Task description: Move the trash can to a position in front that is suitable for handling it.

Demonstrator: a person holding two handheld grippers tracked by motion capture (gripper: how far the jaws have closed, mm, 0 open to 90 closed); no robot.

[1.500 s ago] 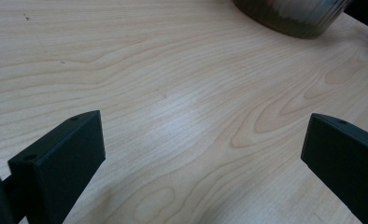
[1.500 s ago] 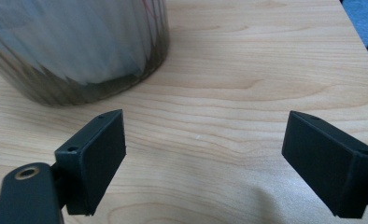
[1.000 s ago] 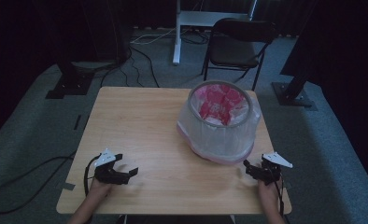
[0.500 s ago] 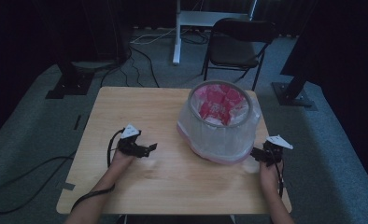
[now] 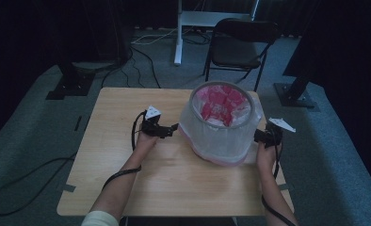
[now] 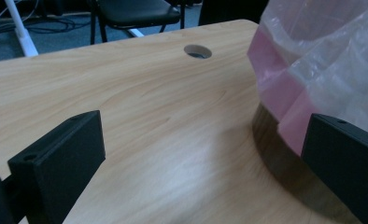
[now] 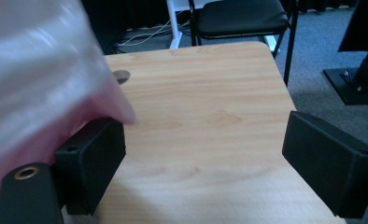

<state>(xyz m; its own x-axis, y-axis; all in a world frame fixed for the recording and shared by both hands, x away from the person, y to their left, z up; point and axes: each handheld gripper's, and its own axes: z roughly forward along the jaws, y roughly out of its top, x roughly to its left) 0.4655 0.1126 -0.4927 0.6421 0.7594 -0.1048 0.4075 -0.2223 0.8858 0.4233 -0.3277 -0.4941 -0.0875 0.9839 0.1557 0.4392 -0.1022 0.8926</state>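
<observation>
A round bin (image 5: pixel 221 136) stands right of the table's middle. It is lined with a pink bag under a clear plastic bag (image 5: pixel 207 127), whose sides hang down over the wall. My left gripper (image 5: pixel 173 127) sits just left of the bin, open and pointing at it. In the left gripper view the bag (image 6: pixel 313 65) hangs by the right jaw, and the left gripper (image 6: pixel 201 163) holds nothing. My right gripper (image 5: pixel 260 137) is at the bin's right side, open. In the right gripper view the bag (image 7: pixel 42 79) presses against the left jaw of the right gripper (image 7: pixel 210 163).
The wooden table (image 5: pixel 127 183) has a cable hole (image 6: pixel 197 51) near its far edge. A black chair (image 5: pixel 237 44) and a white stand leg (image 5: pixel 178 33) are behind the table. Cables (image 5: pixel 14 183) trail on the grey floor at left.
My left gripper moved forward and right, up to the bin's left side. My right gripper moved forward along the bin's right side. The bin has stayed put.
</observation>
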